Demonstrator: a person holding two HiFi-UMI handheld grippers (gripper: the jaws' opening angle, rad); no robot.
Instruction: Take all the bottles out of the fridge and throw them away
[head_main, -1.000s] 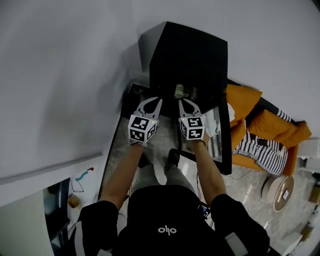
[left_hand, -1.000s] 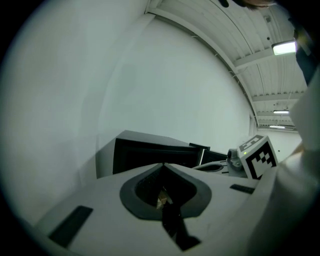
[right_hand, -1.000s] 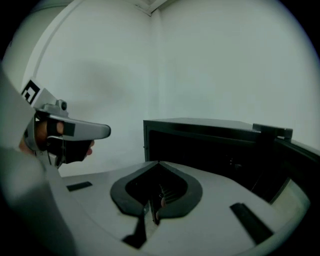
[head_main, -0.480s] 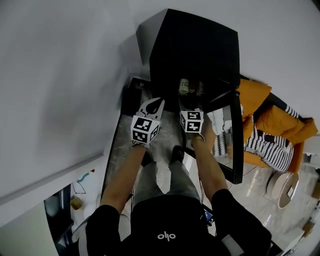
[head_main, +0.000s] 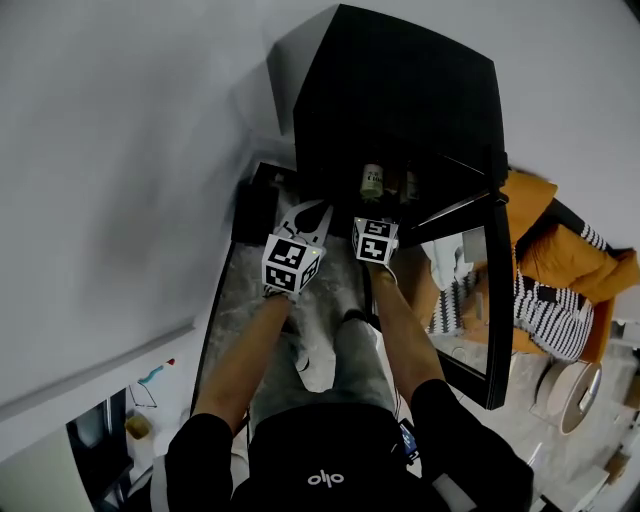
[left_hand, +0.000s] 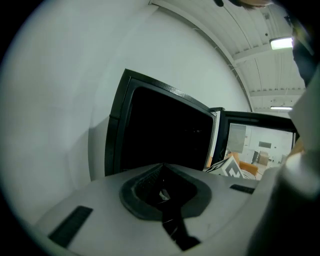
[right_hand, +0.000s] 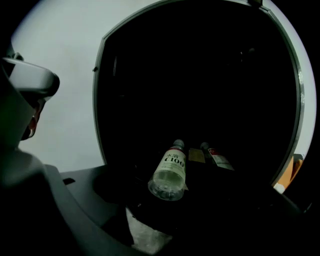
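The right gripper (right_hand: 165, 207) is holding its fingers wide, the clear pale-labelled plastic bottle (right_hand: 168, 175) lying just beyond their tips; the left gripper (left_hand: 162, 192) is pressing its fingers together.

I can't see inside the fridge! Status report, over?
Left gripper shut, empty. Right gripper open, short of clear bottle lying in fridge. Second bottle beside it. Nothing blocking.

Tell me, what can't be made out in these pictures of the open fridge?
- Inside of the fridge: black in both the left gripper view and the right gripper view, so the shelves and the full bottle count cannot be told.
- Darker bottle beside the clear bottle: its label is too dim and small to read in the right gripper view.
- Head view: the fridge's own top covers most of the inside.
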